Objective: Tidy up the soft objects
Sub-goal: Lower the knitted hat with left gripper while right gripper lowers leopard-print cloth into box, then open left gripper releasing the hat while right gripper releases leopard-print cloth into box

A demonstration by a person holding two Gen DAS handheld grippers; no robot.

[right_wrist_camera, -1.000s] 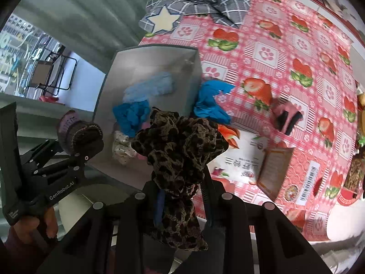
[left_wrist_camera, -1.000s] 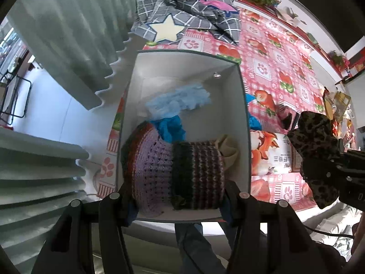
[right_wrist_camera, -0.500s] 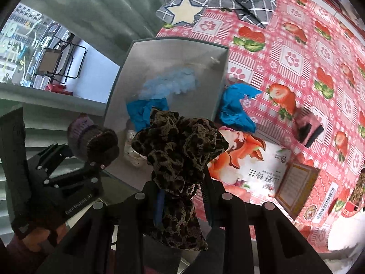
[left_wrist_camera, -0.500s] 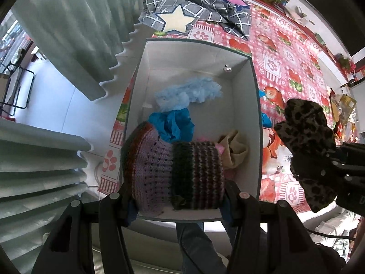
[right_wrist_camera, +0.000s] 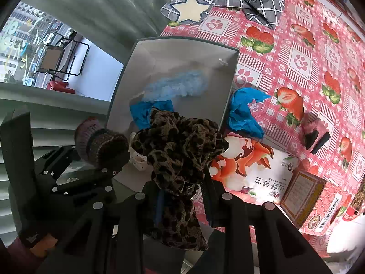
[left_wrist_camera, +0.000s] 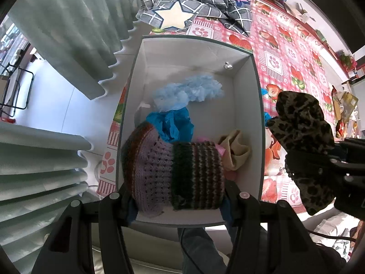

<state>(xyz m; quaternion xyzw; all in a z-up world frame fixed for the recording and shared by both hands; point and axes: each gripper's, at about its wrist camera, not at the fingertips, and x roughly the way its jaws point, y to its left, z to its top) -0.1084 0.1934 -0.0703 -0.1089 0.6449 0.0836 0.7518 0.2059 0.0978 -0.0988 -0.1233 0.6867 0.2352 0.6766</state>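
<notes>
Knitted hat [left_wrist_camera: 173, 173] clamped between the left gripper [left_wrist_camera: 180, 194] jaws, hanging over the near end of the grey box [left_wrist_camera: 248, 118], low centre of the left wrist view. Leopard-print cloth [right_wrist_camera: 180, 146] pinched tight in the right gripper [right_wrist_camera: 182, 189], centre of the right wrist view, hovering above the box's near right corner. Already inside: pale blue fluff [left_wrist_camera: 189, 91], blue cloth [left_wrist_camera: 173, 123], tan cloth [left_wrist_camera: 235, 150]. Probably the dropping-in step; next, lowering the hat and opening over bare floor of the box, then the same for the leopard piece. Blue rag [right_wrist_camera: 244, 111] outside, touching the box's right wall, not yet stowed. Underneath, pink strawberry tablecloth [right_wrist_camera: 296, 52]; checked star fabric [left_wrist_camera: 194, 6] at top; grey curtain [left_wrist_camera: 68, 34] upper left.
</notes>
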